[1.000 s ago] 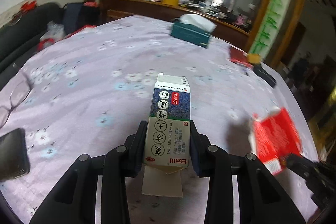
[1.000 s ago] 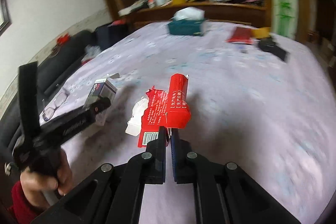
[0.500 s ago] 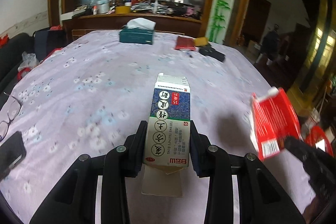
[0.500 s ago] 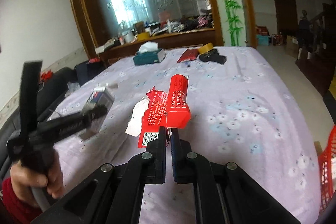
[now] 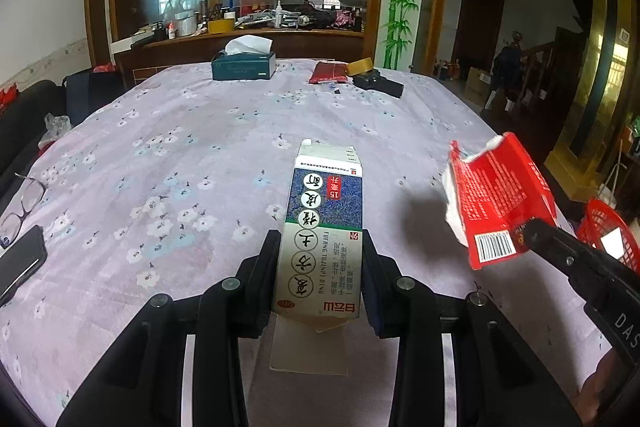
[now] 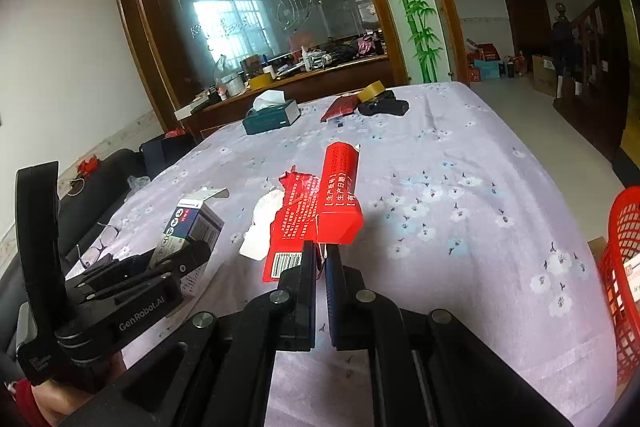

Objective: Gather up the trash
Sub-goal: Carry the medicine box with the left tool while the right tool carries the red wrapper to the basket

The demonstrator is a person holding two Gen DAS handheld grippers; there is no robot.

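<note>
Left gripper (image 5: 320, 267): fingers clamped on the long sides of a blue-and-white medicine carton (image 5: 322, 235), held at its lower half, clear of the desk (image 5: 180, 155). End flap hangs open beneath. Judged empty or nearly so: light, thin card, stiff along its edges but will crush if squeezed harder; glossy print may slip. Grip across the narrow faces looks sound.

Right gripper (image 6: 320, 259): fingers fully closed, pinching the lower edge of a torn red carton (image 6: 320, 211), white inner paper showing beside it. Judged light and floppy; the torn panel could flap or tear free, so the pinch is better kept near the folded spine.

Pose: both grippers tilted downward over the floral cloth, side by side, left hand (image 6: 52, 399) low on its handle. Red basket (image 6: 624, 267) sits just off the desk's right edge, the likely drop point.
</note>
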